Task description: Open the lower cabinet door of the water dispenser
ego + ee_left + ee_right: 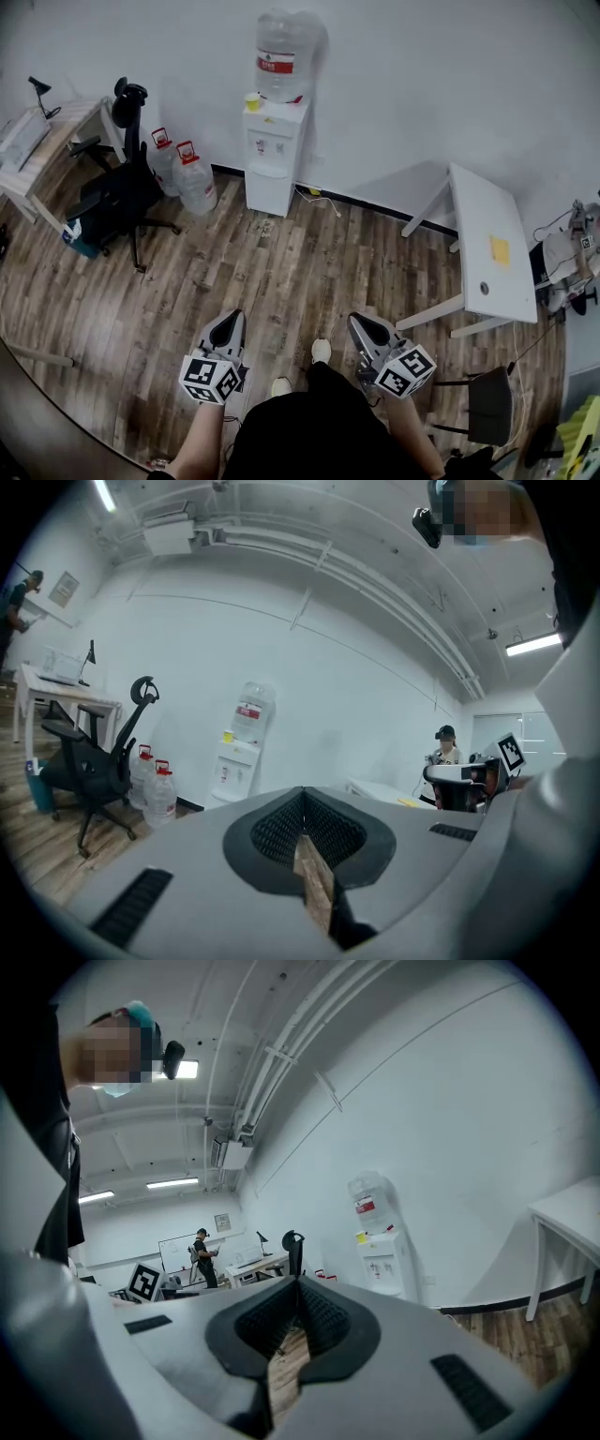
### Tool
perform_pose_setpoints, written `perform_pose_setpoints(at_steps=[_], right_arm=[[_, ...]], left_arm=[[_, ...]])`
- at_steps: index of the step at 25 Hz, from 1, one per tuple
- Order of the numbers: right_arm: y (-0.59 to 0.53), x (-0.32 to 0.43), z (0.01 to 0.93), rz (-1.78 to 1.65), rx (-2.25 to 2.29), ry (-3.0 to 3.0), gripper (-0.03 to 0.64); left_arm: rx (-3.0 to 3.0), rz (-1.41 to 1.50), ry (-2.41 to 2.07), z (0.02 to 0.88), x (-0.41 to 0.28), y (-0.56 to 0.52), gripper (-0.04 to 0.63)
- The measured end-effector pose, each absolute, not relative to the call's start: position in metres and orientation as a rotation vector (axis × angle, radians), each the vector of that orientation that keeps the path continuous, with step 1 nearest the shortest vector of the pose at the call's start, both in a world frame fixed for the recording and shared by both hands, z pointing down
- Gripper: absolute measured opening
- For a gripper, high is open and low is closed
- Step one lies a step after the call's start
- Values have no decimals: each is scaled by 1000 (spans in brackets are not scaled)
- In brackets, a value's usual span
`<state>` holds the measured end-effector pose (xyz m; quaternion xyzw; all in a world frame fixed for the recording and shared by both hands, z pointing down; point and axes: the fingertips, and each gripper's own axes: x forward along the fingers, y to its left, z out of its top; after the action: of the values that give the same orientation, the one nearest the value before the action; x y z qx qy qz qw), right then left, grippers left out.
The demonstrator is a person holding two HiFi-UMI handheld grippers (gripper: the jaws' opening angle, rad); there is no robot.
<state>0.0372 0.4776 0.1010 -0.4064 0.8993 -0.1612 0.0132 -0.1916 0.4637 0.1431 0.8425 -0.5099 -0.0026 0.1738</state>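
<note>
The white water dispenser [273, 150] stands against the far wall with a large bottle [281, 54] on top. Its lower cabinet door [269, 192] is closed. Both grippers are held low in front of the person, well short of the dispenser across the wood floor. The left gripper [230, 321] is shut with nothing in it, and so is the right gripper [361, 324]. In the left gripper view the dispenser [234, 764] shows small and far above the shut left gripper [302, 797]. The right gripper view shows the dispenser [382, 1252] at the right of the shut right gripper [298, 1288].
Two water jugs [186, 173] and a black office chair [117, 199] stand left of the dispenser, with a desk [37, 141] beyond. A white table [487, 246] is on the right, a dark stool [489, 403] near it. A cable [321, 199] lies by the dispenser's base.
</note>
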Motion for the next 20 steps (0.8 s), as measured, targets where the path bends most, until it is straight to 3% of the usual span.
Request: perform_pose_setpoints(at_steps=[20], right_arm=[[397,54,112,-531,-1220,2813,23]], left_arm=[[2339,25,-1488,155,-181,397,14]])
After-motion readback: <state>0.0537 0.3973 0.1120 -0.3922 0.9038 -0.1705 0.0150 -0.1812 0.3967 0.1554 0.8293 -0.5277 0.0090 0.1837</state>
